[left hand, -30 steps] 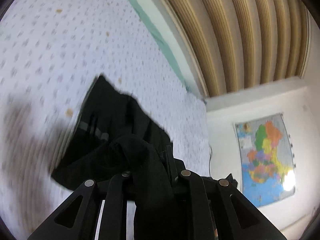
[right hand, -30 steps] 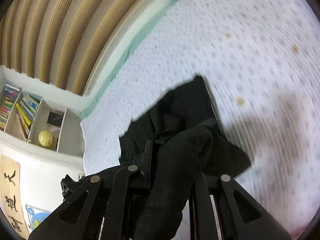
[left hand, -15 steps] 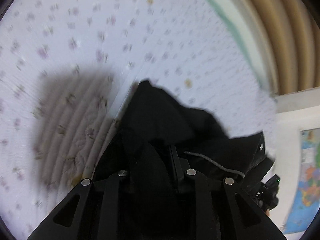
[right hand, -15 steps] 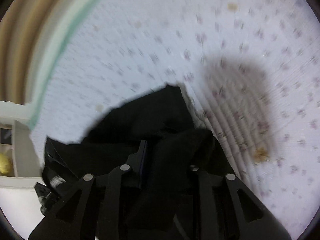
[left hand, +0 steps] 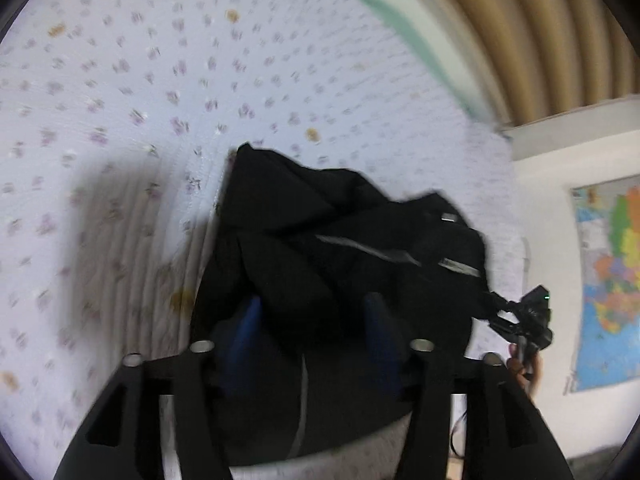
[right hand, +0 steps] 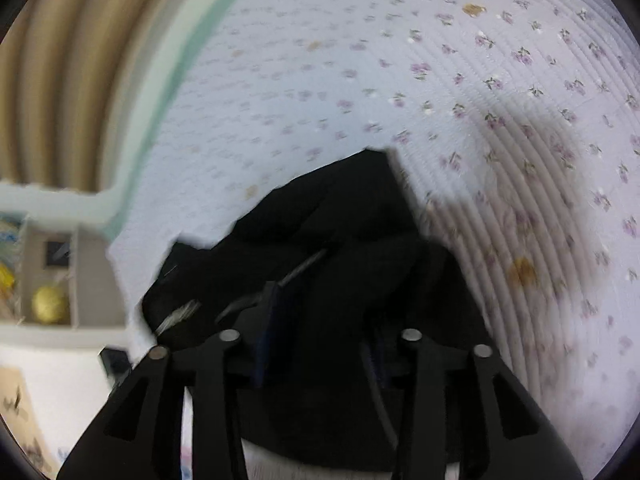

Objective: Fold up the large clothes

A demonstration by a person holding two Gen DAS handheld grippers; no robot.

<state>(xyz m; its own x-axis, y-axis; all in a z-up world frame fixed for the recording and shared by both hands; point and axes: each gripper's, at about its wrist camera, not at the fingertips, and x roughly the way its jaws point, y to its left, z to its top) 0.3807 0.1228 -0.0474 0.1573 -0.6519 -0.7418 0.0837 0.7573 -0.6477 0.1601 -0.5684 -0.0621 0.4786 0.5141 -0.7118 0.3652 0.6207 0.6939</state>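
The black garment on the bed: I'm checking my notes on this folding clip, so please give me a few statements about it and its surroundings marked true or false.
1. The black garment lies on a floral quilted bedspread. True.
2. The garment is white with red stripes. False: it is black with thin grey strips.
3. A coloured map hangs on the wall in the left wrist view. True.
4. The left gripper is clamped shut on the cloth. False: its jaws are opening, with cloth between them.
5. A yellow ball sits in a shelf compartment in the right wrist view. True.
6. The garment hangs from a hanger. False: it rests bunched on the bed.
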